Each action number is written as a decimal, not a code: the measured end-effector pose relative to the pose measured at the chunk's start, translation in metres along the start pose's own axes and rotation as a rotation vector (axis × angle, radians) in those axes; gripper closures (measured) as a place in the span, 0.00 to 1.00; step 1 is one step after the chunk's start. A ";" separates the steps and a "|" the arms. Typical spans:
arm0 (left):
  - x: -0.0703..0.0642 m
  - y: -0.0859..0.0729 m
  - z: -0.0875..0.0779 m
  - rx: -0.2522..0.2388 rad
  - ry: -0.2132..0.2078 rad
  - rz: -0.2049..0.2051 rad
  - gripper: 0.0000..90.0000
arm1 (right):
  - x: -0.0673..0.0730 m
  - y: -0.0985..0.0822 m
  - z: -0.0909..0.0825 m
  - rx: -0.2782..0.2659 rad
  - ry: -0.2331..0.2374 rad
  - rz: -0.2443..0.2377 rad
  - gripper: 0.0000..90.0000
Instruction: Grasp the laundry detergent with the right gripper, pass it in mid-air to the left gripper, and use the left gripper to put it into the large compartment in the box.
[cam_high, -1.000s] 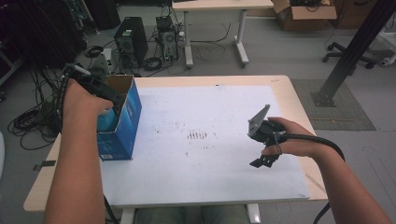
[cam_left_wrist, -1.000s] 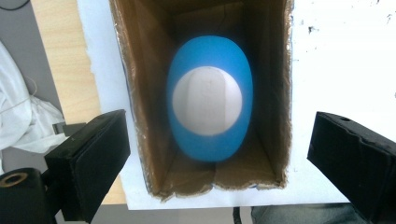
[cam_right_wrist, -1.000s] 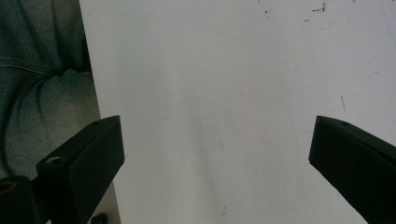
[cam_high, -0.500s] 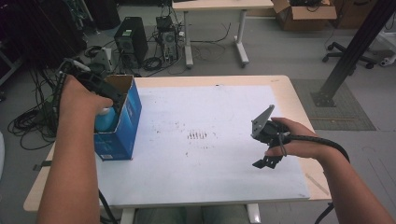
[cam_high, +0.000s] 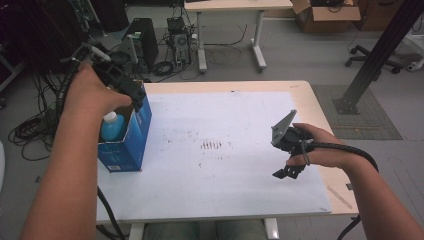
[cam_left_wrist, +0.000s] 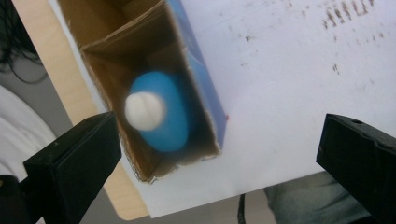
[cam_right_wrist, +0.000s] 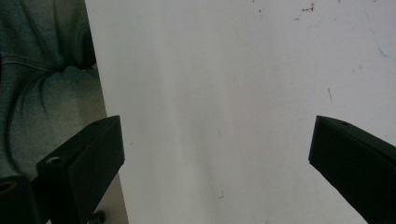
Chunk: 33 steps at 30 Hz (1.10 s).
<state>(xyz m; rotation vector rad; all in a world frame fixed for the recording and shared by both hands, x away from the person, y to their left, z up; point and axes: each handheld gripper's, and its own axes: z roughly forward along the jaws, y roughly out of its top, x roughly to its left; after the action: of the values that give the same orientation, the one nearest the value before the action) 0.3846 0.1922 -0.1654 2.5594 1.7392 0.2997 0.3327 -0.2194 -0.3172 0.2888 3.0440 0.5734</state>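
Note:
An open blue carton (cam_high: 127, 142) stands at the left edge of the white sheet (cam_high: 225, 180). Inside it stands a blue bottle (cam_high: 112, 126) with a white cap. In the left gripper view the bottle (cam_left_wrist: 163, 116) sits upright in the carton (cam_left_wrist: 201, 79), below and apart from the jaws. My left gripper (cam_high: 131, 91) hovers above the carton's far end; its jaws (cam_left_wrist: 219, 135) have just been opening and stand open with nothing between them. My right gripper (cam_high: 283, 156) is held above the sheet's right side, open and empty (cam_right_wrist: 215, 140).
The wooden table edge (cam_high: 312, 102) borders the sheet on the right. On the floor beyond lie a computer tower (cam_high: 142, 35), cables (cam_high: 30, 127), another table (cam_high: 225, 6), a cardboard box (cam_high: 325, 11) and a black post (cam_high: 372, 60). The person's trouser leg (cam_right_wrist: 42, 79) is below the near edge.
My left hand has lifted up and away from the carton, leaving the bottle standing inside it. The right hand has stayed where it was.

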 end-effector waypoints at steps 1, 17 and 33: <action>-0.005 0.001 -0.003 -0.003 -0.004 0.023 0.00 | 0.000 0.000 -0.001 -0.001 -0.002 -0.005 0.04; -0.070 0.014 -0.015 -0.013 -0.078 0.332 0.00 | -0.002 0.010 -0.011 0.021 -0.015 -0.026 0.04; -0.102 0.012 0.021 0.044 -0.081 0.603 0.00 | 0.002 0.020 -0.007 0.051 -0.002 -0.056 0.04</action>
<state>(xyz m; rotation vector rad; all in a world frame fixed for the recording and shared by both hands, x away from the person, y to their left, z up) 0.3626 0.0952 -0.1987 3.0174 0.9182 0.1637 0.3341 -0.2031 -0.3031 0.2043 3.0578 0.4920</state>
